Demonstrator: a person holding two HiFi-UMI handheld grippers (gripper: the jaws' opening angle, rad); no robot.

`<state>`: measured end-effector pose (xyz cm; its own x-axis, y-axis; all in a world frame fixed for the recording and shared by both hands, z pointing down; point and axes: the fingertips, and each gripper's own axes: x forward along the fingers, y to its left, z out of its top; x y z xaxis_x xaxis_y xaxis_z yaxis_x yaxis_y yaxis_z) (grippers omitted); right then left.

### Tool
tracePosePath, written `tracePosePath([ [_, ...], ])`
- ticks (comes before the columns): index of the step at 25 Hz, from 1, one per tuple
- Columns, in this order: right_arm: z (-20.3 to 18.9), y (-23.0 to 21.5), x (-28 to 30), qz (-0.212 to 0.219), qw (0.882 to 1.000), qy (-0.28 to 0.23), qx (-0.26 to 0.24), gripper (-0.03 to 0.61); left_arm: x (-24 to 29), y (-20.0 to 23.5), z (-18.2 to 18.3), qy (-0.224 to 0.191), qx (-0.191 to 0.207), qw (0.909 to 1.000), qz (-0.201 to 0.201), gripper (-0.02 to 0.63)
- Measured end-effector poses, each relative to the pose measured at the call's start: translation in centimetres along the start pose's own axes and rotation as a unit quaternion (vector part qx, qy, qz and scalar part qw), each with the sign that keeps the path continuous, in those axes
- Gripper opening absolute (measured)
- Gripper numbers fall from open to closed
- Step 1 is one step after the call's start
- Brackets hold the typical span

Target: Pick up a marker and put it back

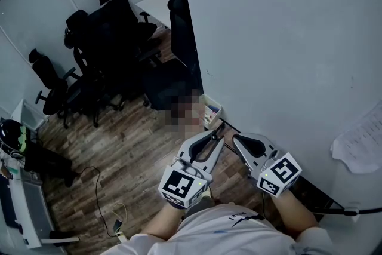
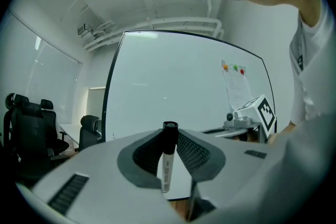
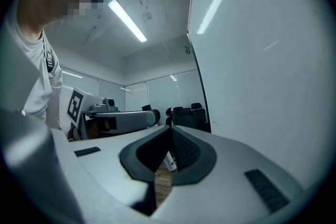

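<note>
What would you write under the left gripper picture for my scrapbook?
The left gripper pinches a black-capped marker, with the whiteboard ahead.

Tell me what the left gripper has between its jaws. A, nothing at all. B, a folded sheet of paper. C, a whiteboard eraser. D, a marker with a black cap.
D: the left gripper view shows the left gripper with its jaws pressed on a black-capped marker, which stands upright between them with the cap on top.

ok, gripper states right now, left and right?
Left gripper: closed on the marker, held upright, cap up.
Right gripper: closed, jaws together, nothing gripped.
</note>
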<state>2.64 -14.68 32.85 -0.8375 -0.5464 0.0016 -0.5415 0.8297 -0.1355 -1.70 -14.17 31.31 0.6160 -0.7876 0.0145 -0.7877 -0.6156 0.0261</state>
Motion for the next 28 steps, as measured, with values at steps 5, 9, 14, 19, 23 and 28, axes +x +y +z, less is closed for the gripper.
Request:
tracePosePath([
  [5,0.2,0.1,-0.2,0.000,1.000,-0.001,-0.001,0.014,-0.1,-0.2,0.2,-0.001,-0.001,1.0000,0.001,0.087],
  [9,0.1,0.1,-0.3,-0.001,1.000,0.000,0.000,0.014,0.0,-0.1,0.1,0.001,-0.002,1.0000,0.002,0.087],
  [14,0.1,0.1,0.3,-0.003,1.000,0.000,0.001,0.014,0.1,0.6,-0.3,0.001,-0.007,1.0000,0.001,0.089],
  [19,-0.5,-0.3,1.2,-0.008,1.000,0.006,0.006,0.014,0.6,1.7,-1.1,0.005,-0.011,0.9999,-0.002,0.089],
  [23,-1.1,-0.8,2.2,-0.014,1.000,0.010,0.013,0.014,1.3,3.2,-1.9,0.009,-0.009,0.9999,-0.002,0.089],
  [28,-1.9,-1.6,3.7,-0.028,0.999,0.020,0.024,0.014,2.6,5.5,-3.0,0.012,0.004,0.9999,-0.006,0.089],
])
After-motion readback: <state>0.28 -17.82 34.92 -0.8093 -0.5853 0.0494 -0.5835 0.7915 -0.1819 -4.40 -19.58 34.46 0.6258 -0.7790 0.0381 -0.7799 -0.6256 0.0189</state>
